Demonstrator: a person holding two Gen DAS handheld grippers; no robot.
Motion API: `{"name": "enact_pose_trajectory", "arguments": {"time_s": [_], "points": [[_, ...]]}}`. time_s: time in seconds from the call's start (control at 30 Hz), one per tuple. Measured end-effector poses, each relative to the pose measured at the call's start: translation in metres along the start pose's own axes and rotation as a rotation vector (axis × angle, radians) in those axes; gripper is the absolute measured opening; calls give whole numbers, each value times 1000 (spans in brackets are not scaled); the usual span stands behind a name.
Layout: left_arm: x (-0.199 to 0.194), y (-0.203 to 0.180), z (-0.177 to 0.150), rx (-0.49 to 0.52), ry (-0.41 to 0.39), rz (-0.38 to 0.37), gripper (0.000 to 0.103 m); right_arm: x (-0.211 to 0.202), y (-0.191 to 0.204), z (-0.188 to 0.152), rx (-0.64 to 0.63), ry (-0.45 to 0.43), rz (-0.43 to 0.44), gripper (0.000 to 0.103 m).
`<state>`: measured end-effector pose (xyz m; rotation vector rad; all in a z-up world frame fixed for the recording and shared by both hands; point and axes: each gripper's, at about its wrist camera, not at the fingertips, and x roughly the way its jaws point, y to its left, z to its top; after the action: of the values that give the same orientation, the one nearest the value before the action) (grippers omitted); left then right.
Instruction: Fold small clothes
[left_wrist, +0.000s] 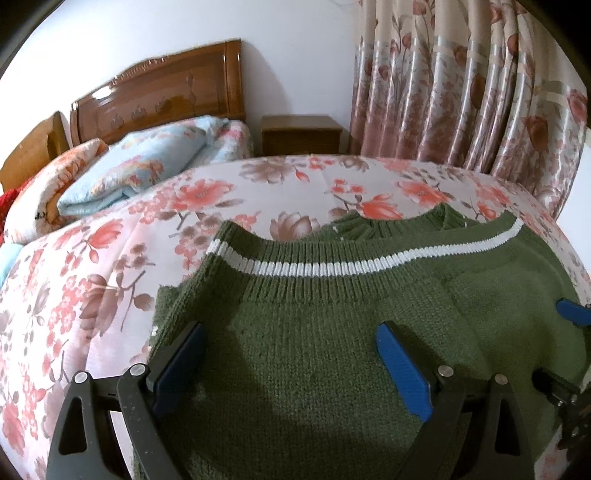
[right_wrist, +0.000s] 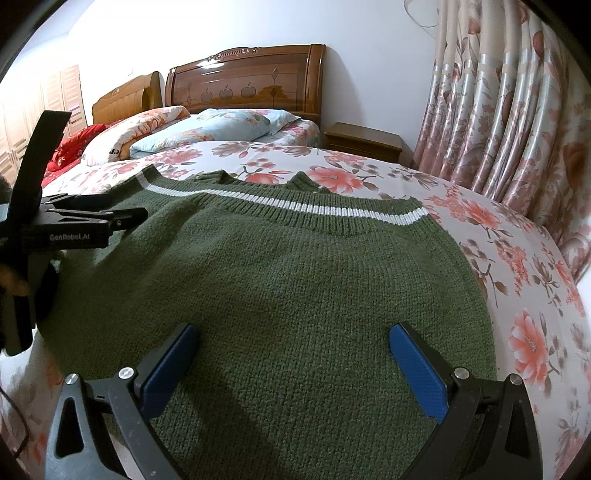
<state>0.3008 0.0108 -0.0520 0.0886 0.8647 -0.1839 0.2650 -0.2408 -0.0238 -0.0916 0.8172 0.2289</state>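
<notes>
The green sweater (right_wrist: 266, 280) lies folded on the floral bedspread (right_wrist: 517, 243), white-striped hem (right_wrist: 295, 205) toward 12 o'clock; the left gripper (left_wrist: 291, 354) and right gripper (right_wrist: 291, 354) hover wide apart, holding nothing, probably because the 2 are placed for another fold.

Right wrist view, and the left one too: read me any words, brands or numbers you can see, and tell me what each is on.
"GenRobot.AI": on the black body of the left gripper.
Dark letters on the folded floral quilt: cut off and too blurred to read.
Nothing readable on the green sweater.
</notes>
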Motion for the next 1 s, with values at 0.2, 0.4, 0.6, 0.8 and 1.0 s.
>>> {"name": "enact_pose_trajectory", "arguments": {"time_s": [0.2,0.4,0.6,0.8,1.0], "points": [[-19,-3,-1,-91,34,-11,76,0,0,0,1,0,0,103],[-25,-62,-8,67,-15,-111,79,0,0,0,1,0,1,103],[-22,-56,-20,69,-64,-94,77,0,1,0,0,0,1,103],[-26,-3,-6,-27,-91,53,75,0,1,0,4,-1,4,103],[-9,13,-8,-32,-62,61,79,0,1,0,1,0,2,103]]}}
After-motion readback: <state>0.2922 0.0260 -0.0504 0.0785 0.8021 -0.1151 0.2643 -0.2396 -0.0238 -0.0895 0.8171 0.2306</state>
